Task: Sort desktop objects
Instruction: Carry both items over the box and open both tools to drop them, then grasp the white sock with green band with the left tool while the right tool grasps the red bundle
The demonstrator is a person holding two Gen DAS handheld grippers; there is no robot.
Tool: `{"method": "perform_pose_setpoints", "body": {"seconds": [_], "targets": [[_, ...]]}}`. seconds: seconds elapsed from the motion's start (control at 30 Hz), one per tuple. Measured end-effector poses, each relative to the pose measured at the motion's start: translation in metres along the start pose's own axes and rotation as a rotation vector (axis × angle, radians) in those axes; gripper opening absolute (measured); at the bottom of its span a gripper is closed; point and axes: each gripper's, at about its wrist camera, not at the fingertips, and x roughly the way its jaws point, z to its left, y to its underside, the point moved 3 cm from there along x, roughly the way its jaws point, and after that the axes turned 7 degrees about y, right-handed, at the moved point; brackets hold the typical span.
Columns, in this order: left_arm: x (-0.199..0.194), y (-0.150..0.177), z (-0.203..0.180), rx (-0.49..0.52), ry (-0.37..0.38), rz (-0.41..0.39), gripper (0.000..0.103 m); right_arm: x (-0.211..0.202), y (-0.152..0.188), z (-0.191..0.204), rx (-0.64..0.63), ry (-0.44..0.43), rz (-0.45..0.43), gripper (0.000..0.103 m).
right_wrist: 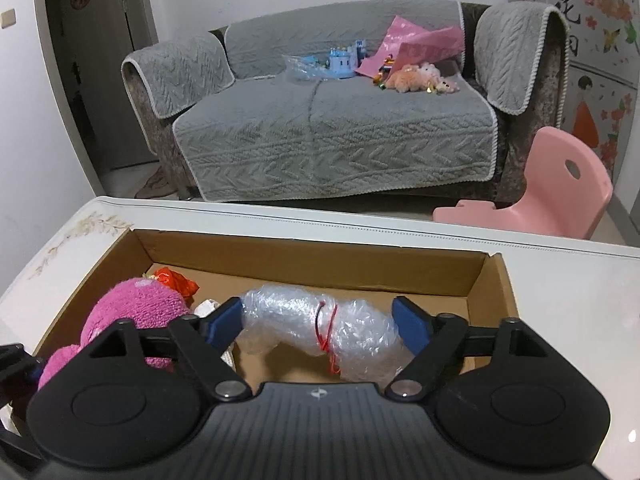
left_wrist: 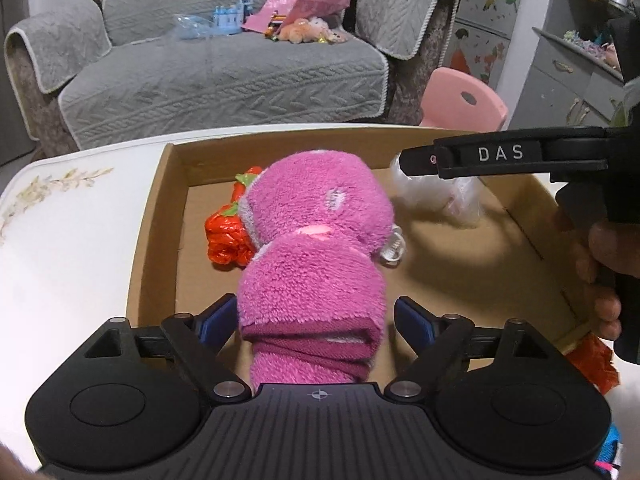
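Observation:
A pink fuzzy sock roll [left_wrist: 316, 240] lies in the cardboard box [left_wrist: 160, 216], between the fingers of my left gripper [left_wrist: 316, 316], which stand open on either side of it with a small gap. A red-orange wrapped item [left_wrist: 226, 236] lies beside it. In the right wrist view my right gripper [right_wrist: 318, 322] is open around a bubble-wrap bundle tied with red string [right_wrist: 320, 330] lying in the box [right_wrist: 492, 280]. The sock roll [right_wrist: 132, 312] shows at the left. The right gripper's body [left_wrist: 500, 158] hangs over the box's right side.
The box sits on a white table with flower print [left_wrist: 60, 240]. A grey sofa with toys [right_wrist: 332, 120] and a pink child's chair [right_wrist: 560, 184] stand beyond the table. A red scrap [left_wrist: 592, 364] lies by the box's near right corner.

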Motion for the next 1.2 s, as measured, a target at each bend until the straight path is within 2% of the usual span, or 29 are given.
{"method": "perform_pose_setpoints", "body": {"seconds": [0.1,0.17,0.3,0.43,0.6,0.73,0.87,0.93,1.07,1.2], "targets": [[-0.008,-0.001,-0.002,0.006,-0.009,-0.008,0.088,-0.008,-0.004,-0.001,-0.005,0.003,-0.025,0.088],[-0.023,-0.002,-0.003,0.021,-0.013,-0.023,0.088,-0.018,-0.007,-0.006,0.010,0.001,-0.037,0.087],[-0.073,0.005,0.006,0.035,-0.037,-0.092,0.095,-0.064,-0.005,-0.027,0.054,-0.029,-0.107,0.088],[-0.118,0.027,0.024,0.039,-0.085,-0.155,0.101,-0.123,0.029,-0.056,0.123,-0.081,-0.182,0.096],[-0.148,0.066,0.046,0.036,-0.115,-0.152,0.103,-0.163,0.078,-0.076,0.175,-0.106,-0.228,0.097],[-0.141,0.087,0.057,0.024,-0.123,-0.123,0.103,-0.154,0.097,-0.079,0.180,-0.143,-0.208,0.099],[-0.130,0.101,0.060,0.038,-0.107,-0.116,0.103,-0.135,0.106,-0.067,0.092,-0.145,-0.167,0.098],[-0.123,0.103,0.061,0.053,-0.104,-0.120,0.103,-0.124,0.107,-0.062,0.062,-0.124,-0.145,0.098],[-0.112,0.101,0.064,0.095,-0.155,-0.123,0.103,-0.105,0.105,-0.062,0.072,-0.120,-0.101,0.097],[-0.097,0.094,0.074,0.089,-0.182,-0.099,0.103,-0.089,0.100,-0.058,0.070,-0.094,-0.076,0.096]]}}
